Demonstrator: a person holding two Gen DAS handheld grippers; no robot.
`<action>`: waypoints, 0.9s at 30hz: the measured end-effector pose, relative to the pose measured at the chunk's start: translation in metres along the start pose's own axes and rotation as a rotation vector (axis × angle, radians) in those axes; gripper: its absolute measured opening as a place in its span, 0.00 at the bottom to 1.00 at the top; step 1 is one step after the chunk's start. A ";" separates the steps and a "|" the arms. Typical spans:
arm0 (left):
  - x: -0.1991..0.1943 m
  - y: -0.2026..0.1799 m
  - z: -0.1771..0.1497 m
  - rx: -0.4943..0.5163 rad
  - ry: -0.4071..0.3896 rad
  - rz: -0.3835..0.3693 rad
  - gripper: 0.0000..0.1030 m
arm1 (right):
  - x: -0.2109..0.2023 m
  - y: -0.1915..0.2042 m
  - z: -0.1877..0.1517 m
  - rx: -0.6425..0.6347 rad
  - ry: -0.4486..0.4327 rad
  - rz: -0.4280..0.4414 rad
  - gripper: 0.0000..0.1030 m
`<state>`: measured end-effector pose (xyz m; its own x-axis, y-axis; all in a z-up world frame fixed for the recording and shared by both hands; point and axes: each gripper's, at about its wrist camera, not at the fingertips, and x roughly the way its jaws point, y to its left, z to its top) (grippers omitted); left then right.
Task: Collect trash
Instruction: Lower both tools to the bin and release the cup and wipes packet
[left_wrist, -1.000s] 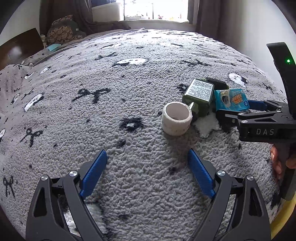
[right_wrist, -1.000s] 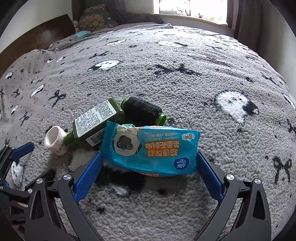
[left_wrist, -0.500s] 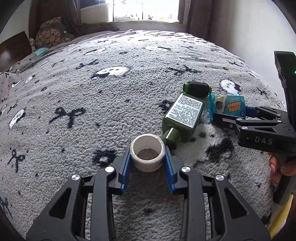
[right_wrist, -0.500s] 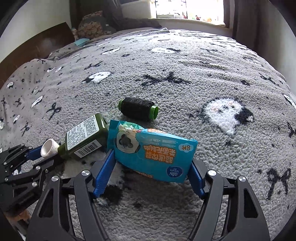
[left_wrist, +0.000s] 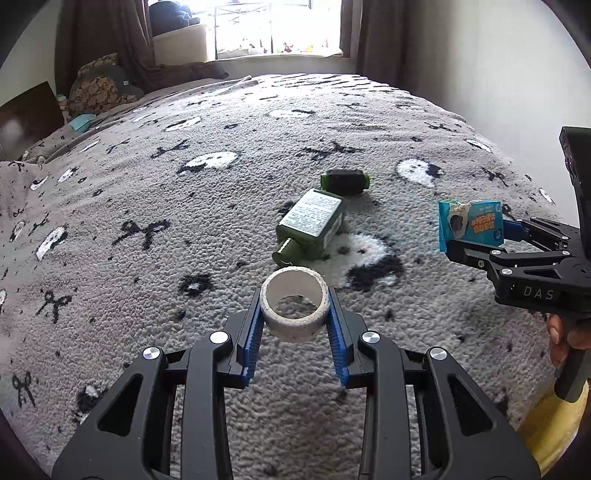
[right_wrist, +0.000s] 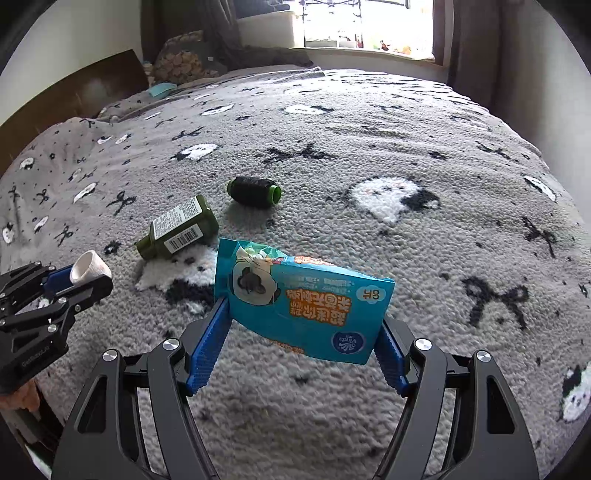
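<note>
My left gripper (left_wrist: 294, 306) is shut on a white cardboard tape ring (left_wrist: 294, 303), lifted clear of the grey bed cover (left_wrist: 155, 206). The same ring (right_wrist: 89, 266) shows at the left of the right wrist view. My right gripper (right_wrist: 303, 317) is shut on a blue tissue packet (right_wrist: 301, 299), pinched at both ends and held above the cover; that packet (left_wrist: 470, 224) appears at the right of the left wrist view. On the cover lie a green bottle (left_wrist: 312, 227) on its side and a black thread spool (left_wrist: 345, 181) with green ends just beyond it.
The fleecy bed cover has black bow and white ghost patterns. Pillows (left_wrist: 99, 88) and a dark headboard (left_wrist: 29, 114) are at the far left, a window (left_wrist: 273, 26) with curtains at the far end, a wall on the right. A hand (left_wrist: 565, 332) holds the right gripper's handle.
Both grippers went from open to shut, the left on the tape ring, the right on the blue packet. Both then rose and drew back from the bottle and spool.
</note>
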<state>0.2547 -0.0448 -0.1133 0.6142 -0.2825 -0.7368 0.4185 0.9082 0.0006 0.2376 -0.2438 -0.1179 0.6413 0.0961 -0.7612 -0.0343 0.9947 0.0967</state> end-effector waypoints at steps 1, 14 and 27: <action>-0.007 -0.004 -0.001 0.003 -0.009 -0.004 0.30 | -0.009 -0.002 -0.004 0.000 -0.008 -0.007 0.71; -0.096 -0.066 -0.036 0.059 -0.103 -0.070 0.30 | -0.125 -0.020 -0.071 0.001 -0.127 -0.023 0.71; -0.138 -0.110 -0.120 0.120 -0.093 -0.101 0.30 | -0.164 -0.025 -0.173 -0.036 -0.059 -0.040 0.71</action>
<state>0.0437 -0.0687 -0.0929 0.6220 -0.4027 -0.6715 0.5546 0.8320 0.0148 0.0006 -0.2783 -0.1067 0.6866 0.0548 -0.7249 -0.0347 0.9985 0.0426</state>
